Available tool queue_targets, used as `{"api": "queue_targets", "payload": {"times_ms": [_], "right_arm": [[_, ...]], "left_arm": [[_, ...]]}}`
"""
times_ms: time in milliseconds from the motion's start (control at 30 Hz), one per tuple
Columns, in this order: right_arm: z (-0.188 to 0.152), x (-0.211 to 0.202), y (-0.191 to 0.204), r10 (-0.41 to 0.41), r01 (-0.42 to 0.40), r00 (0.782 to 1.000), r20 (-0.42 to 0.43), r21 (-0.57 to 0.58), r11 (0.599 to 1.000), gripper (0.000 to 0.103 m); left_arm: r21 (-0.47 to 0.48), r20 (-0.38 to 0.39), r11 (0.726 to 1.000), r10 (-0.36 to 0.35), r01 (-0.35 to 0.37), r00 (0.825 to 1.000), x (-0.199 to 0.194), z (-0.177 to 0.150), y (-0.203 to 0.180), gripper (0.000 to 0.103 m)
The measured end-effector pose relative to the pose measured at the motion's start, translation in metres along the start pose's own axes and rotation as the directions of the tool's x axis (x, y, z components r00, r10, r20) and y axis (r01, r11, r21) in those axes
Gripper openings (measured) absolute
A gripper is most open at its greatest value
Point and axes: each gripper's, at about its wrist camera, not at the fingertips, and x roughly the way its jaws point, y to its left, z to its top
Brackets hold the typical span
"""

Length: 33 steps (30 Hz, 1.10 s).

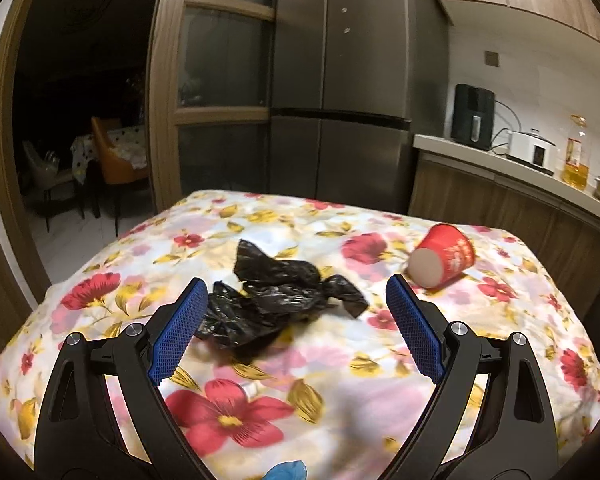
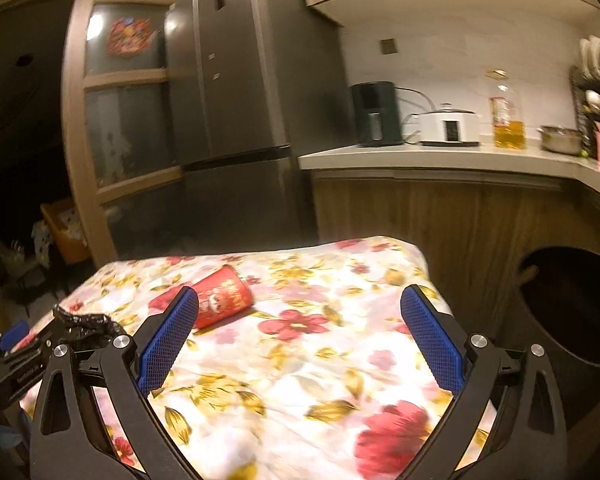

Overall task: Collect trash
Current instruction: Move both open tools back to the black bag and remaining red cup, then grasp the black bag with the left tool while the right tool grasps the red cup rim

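1. Trash lies on the flowered cloth (image 1: 300,360) covering the worktop: a crumpled black plastic bag (image 1: 276,304) and a red paper cup (image 1: 444,256) tipped on its side, its pale bottom facing the left tongs.
2. Left tongs (image 1: 296,292) hang over the near part of the cloth with blue pads spread wide, holding nothing; the bag sits just ahead, one end beside the left-side pad.
3. Right tongs (image 2: 300,300) are also spread wide and empty, with the cup lying past their left-side pad.
4. A dark round bin (image 2: 572,312) stands off the right edge of the cloth, by the wooden cabinets; it looks open-topped, though the view there is dim.
5. A grey fridge (image 1: 340,80) stands behind the worktop.
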Motion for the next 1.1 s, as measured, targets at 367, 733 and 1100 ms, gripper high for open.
{"api": "queue_targets", "payload": {"times_ms": [367,733,1100], "right_arm": [[0.004,0.059,0.034,0.085,-0.087,0.996,-0.02,-0.08,0.993,0.097],[-0.009,0.129,0.062,0.155,-0.185,0.972,-0.177,-0.166,0.969,0.097],[-0.007,0.163,0.068,0.17,-0.225,0.946,-0.276,-0.18,0.958,0.097]], "left_arm": [[-0.028,-0.054,1.0,0.008,-0.009,0.999,0.035,0.009,0.009,0.089],[-0.07,-0.145,0.997,-0.043,0.033,0.989,0.06,0.009,0.017,0.071],[-0.048,-0.186,0.995,-0.091,0.083,0.978,0.07,0.006,0.011,0.02]]}}
